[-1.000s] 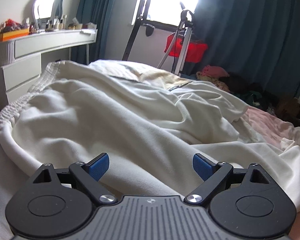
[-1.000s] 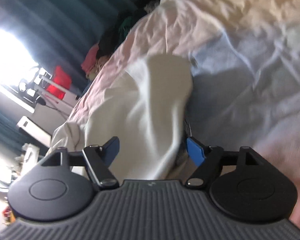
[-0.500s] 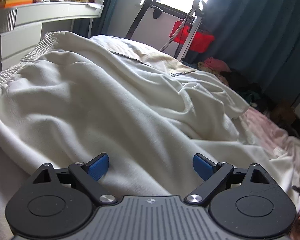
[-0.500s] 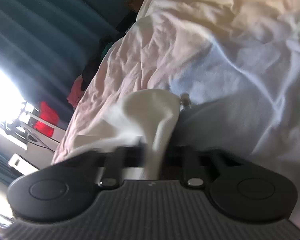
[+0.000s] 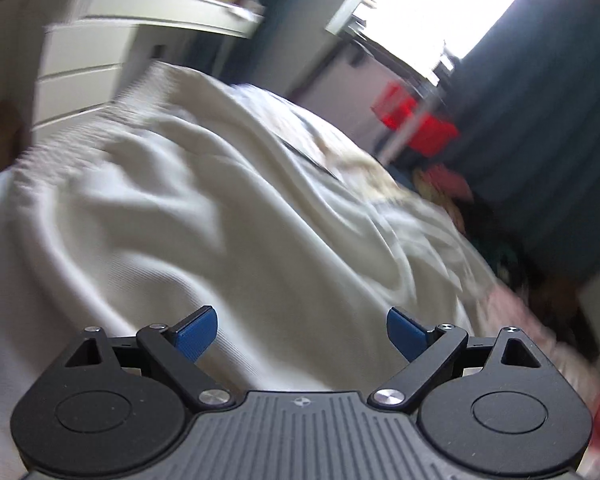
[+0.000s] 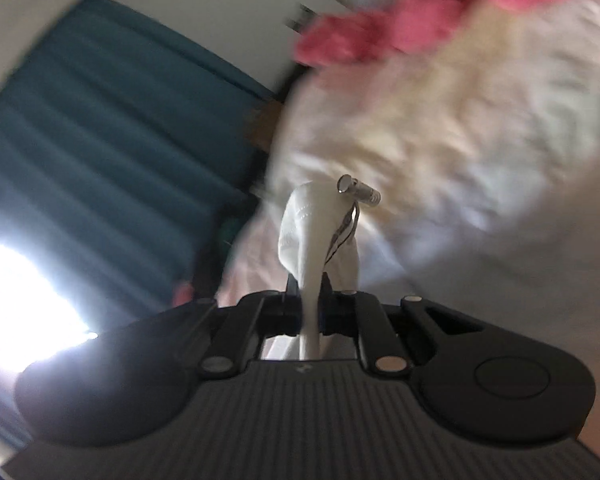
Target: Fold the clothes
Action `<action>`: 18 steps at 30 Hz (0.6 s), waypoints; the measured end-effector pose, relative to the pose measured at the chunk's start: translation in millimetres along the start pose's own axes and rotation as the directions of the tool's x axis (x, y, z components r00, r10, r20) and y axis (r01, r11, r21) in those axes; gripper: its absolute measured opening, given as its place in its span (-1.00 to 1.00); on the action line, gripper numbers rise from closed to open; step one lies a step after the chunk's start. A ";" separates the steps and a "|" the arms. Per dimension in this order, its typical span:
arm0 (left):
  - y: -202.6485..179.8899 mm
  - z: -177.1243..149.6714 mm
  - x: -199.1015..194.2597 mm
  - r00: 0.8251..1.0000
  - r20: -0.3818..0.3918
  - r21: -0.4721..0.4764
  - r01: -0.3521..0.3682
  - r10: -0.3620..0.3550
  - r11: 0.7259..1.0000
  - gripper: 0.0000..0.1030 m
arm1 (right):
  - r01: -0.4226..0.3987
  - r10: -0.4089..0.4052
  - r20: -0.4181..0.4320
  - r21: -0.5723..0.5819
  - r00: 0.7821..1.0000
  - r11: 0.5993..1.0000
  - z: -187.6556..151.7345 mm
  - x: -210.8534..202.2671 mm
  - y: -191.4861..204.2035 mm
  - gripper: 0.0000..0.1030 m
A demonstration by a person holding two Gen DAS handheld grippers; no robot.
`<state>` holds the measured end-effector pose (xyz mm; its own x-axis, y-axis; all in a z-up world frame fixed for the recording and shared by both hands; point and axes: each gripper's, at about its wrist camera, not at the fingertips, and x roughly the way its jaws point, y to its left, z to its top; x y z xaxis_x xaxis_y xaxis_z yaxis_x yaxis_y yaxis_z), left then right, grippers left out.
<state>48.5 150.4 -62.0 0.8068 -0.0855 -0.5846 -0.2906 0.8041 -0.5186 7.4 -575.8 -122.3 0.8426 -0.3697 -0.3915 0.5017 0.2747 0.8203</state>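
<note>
A large cream-white garment (image 5: 220, 216) lies rumpled across the bed in the left wrist view, its ribbed waistband at the far left. My left gripper (image 5: 300, 330) is open and empty, hovering low over the garment's near part. In the right wrist view my right gripper (image 6: 310, 312) is shut on a pinched end of the white garment (image 6: 300, 224), lifted above the bed. A drawstring with a metal tip (image 6: 358, 190) dangles from that end. Both views are motion-blurred.
A white dresser (image 5: 88, 64) stands at the left, a bright window (image 5: 440, 12) and dark teal curtains (image 5: 540, 120) behind. A red bag (image 5: 416, 120) on a stand and piled clothes (image 5: 444, 188) lie beyond the bed. A pink cloth (image 6: 420, 12) lies on the pale bedsheet (image 6: 480, 140).
My right gripper closed on the garment's end and lifted it, swinging its view toward the curtain and pink cloth. My left gripper stayed open and tilted while moving over the garment.
</note>
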 end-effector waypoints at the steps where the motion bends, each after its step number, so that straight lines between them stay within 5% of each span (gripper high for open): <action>1: 11.9 8.5 -6.4 1.000 0.009 -0.046 -0.010 0.011 0.999 0.81 | 0.039 -0.037 -0.036 0.045 0.999 0.998 0.6 -1.0 -9.9 -0.78; 5: 65.2 34.2 -30.9 0.999 0.006 -0.244 -0.044 0.046 0.969 0.82 | 0.183 -0.151 -0.149 0.232 0.977 0.955 -4.0 -4.8 -46.8 -0.74; 9: 110.1 45.8 -34.8 0.998 -0.055 -0.379 -0.043 0.024 0.924 0.83 | 0.178 -0.137 -0.180 0.235 0.974 0.956 -4.1 -5.9 -53.1 -0.67; 13: 148.7 53.8 -30.9 0.994 -0.105 -0.481 -0.031 -0.023 0.876 0.83 | 0.178 -0.137 -0.191 0.217 0.972 0.960 -7.9 -9.2 -51.6 0.36; 18: 172.7 56.1 -14.0 0.982 -0.135 -0.560 0.034 -0.132 0.828 0.73 | 0.165 -0.129 -0.202 0.173 0.971 0.971 -7.5 -6.4 -46.9 0.48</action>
<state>15.9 323.4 -108.4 0.7610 -0.2698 -0.5899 -0.5010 0.3333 -0.7987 -20.1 -579.7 -161.4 0.7926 -0.2154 -0.5704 0.5925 0.0516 0.8039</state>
